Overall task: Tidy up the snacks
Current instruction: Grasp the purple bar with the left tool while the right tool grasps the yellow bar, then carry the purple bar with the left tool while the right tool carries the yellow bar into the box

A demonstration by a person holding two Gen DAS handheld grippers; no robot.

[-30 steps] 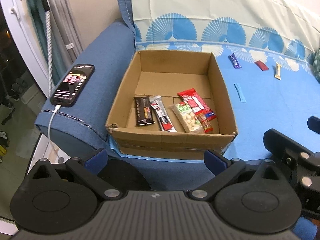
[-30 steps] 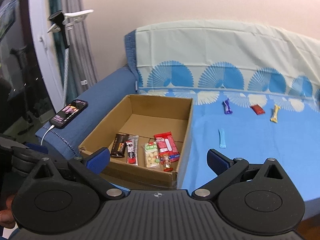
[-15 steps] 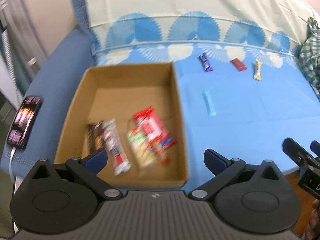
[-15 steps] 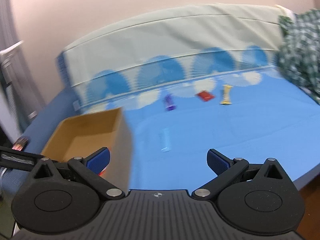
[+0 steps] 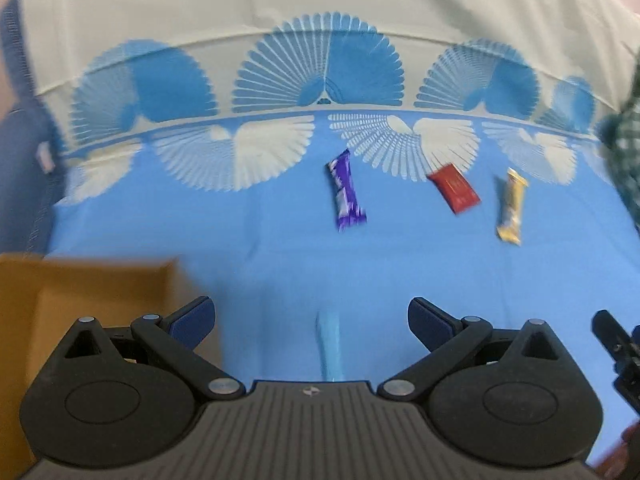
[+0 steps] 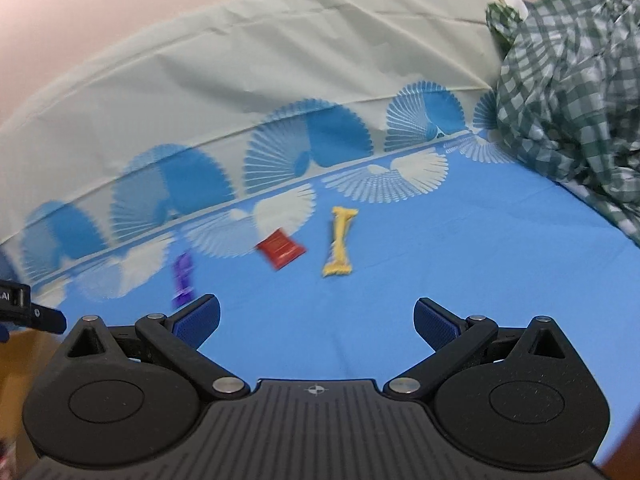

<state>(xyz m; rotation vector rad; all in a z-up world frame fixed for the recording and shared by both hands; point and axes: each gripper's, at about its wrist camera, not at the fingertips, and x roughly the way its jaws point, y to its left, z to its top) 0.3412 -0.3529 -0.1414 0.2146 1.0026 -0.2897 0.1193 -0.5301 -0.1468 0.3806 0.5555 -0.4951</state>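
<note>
A purple snack bar (image 5: pixel 345 191), a red snack packet (image 5: pixel 453 193) and a yellow snack bar (image 5: pixel 510 212) lie in a row on the blue sofa cover. A light blue stick snack (image 5: pixel 330 346) lies nearer, just ahead of my left gripper (image 5: pixel 311 326), which is open and empty. The cardboard box (image 5: pixel 92 292) shows its right corner at the lower left. In the right wrist view the purple bar (image 6: pixel 183 276), red packet (image 6: pixel 280 249) and yellow bar (image 6: pixel 339 247) lie beyond my right gripper (image 6: pixel 316 322), open and empty.
The sofa back (image 5: pixel 320 12) with its pale cover rises behind the snacks. A green checked cloth (image 6: pixel 572 80) is heaped at the right end of the seat. Part of the right tool (image 5: pixel 618 350) shows at the left view's right edge.
Both grippers have swung right, away from the box, and closer to the loose snacks. The box has slid almost out of both views. Both stay open.
</note>
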